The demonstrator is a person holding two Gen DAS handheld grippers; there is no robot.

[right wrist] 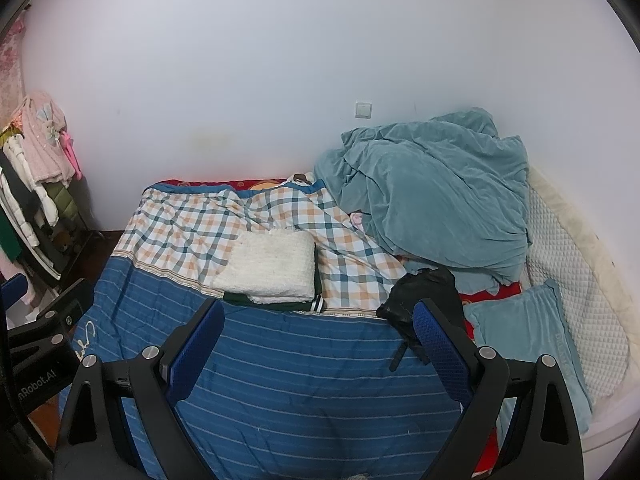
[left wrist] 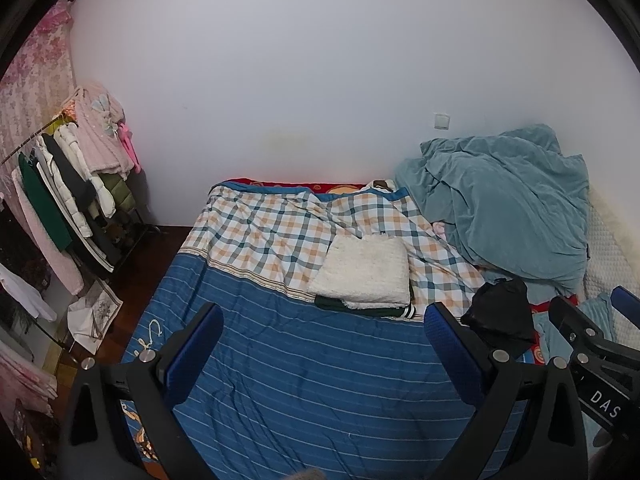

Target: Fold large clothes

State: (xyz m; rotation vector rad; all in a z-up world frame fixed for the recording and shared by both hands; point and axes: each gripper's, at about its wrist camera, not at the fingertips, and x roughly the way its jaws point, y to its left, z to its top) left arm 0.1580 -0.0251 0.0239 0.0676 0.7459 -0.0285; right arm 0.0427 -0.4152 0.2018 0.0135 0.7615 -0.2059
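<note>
The left claw [left wrist: 324, 344] hung released at the bottom of the left wrist view, its two blue-padded fingers [left wrist: 196, 344] spread wide with nothing between them, above the blue striped bedspread [left wrist: 300, 380]. The right claw [right wrist: 318, 340] was likewise released in the lower part of the right wrist view, fingers [right wrist: 438, 344] far apart and empty over the same bedspread [right wrist: 304, 380]. Each claw appeared at the edge of the other's view: the right one in the lower right corner of the left wrist view, the left one at the lower left edge of the right wrist view.

Just above the claws in both frames, near the centre, lay the folded white fleece garment [left wrist: 364, 276] [right wrist: 270, 268], a neat rectangle with dark green fabric and a striped cuff peeking out along its lower edge. It rested where the blue stripes met the plaid panel [left wrist: 276, 220] of the bedspread.

To the right of it, a crumpled black garment [left wrist: 500, 312] [right wrist: 424, 296] sat on the bed, partly behind the right-hand finger of each claw. Beyond that, in the right half of both frames, a rumpled teal blanket [left wrist: 512, 204] [right wrist: 436, 196] was heaped against the white wall. A teal pillow [right wrist: 528, 328] lay at the lower right of the right wrist view, beside a quilted white cushion [right wrist: 576, 292].

At the left edge of the left wrist view, a clothes rack [left wrist: 68, 184] held pink, white, black and green clothing.
</note>
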